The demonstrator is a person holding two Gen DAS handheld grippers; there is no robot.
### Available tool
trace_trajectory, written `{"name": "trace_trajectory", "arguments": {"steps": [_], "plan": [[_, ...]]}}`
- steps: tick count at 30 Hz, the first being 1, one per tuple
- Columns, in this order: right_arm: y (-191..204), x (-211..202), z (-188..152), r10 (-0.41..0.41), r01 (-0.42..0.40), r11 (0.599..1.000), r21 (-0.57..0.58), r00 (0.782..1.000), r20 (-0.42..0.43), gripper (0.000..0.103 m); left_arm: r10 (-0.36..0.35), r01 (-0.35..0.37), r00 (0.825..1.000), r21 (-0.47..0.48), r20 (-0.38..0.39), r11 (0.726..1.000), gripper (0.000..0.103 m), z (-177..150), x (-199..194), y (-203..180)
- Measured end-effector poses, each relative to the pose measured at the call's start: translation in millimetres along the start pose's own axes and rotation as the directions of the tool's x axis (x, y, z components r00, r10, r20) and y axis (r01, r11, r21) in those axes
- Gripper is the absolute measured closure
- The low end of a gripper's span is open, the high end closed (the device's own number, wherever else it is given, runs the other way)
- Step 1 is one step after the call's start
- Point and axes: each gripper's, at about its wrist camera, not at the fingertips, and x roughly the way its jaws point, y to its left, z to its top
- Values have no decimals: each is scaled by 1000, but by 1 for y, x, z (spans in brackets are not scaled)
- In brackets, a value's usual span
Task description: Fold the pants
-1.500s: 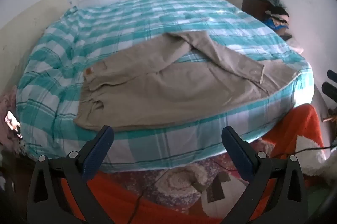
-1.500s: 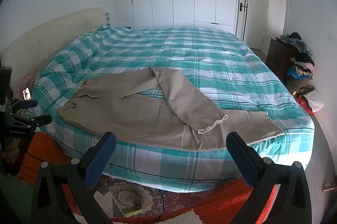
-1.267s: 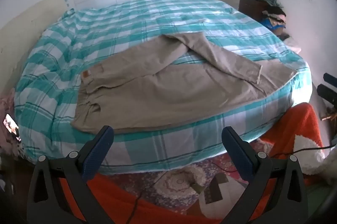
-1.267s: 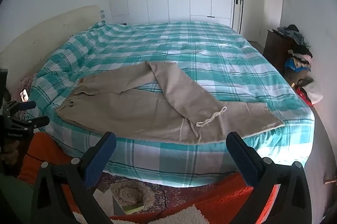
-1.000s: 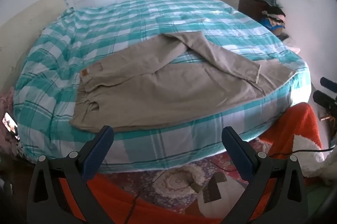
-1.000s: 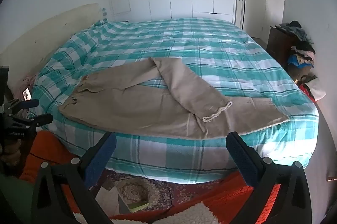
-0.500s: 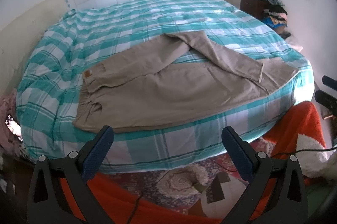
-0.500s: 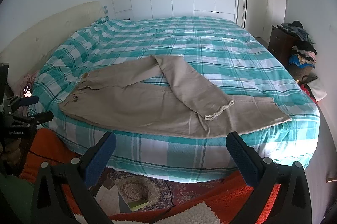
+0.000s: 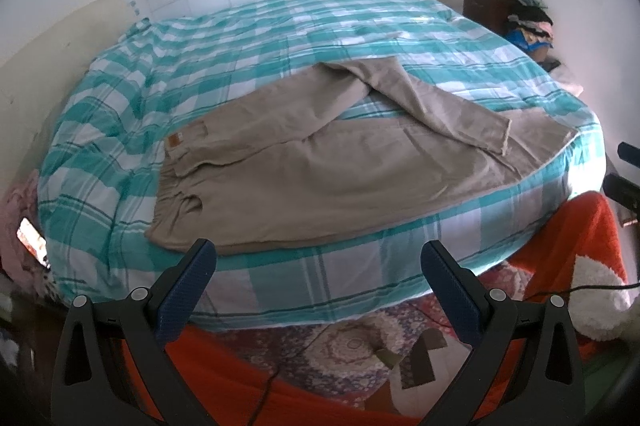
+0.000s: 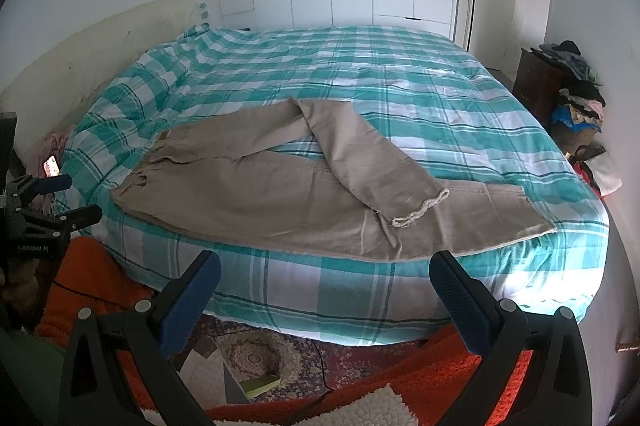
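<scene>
While both tools hang short of the bed, this is what shows.

Pants: khaki trousers lie spread along the near edge of the bed, waistband to the left; one leg is folded back across the other, its frayed hem resting on the lower leg.
Bed: a teal and white checked cover fills most of both views; its far corners curve away in the fisheye.
Left tool: fingers spread wide, holding nothing, low in front of the mattress side.
Right tool: fingers spread wide too, empty, apart from the cloth.
Hard to make out: a small tan label by the waistband, its writing unreadable; a glowing phone at the left edge, screen blurred.
Cut off: a clothes pile on a dark cabinet at right; the floor rug is partly hidden.
</scene>
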Motion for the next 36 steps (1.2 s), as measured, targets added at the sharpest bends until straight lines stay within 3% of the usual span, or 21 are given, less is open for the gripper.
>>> {"name": "trace_trajectory", "arguments": {"steps": [36], "plan": [[1,9,-4,3,-3,1000,9,1000,-30,0,78,-79,996,-13,-52,997,1,-3,14,3]]}}
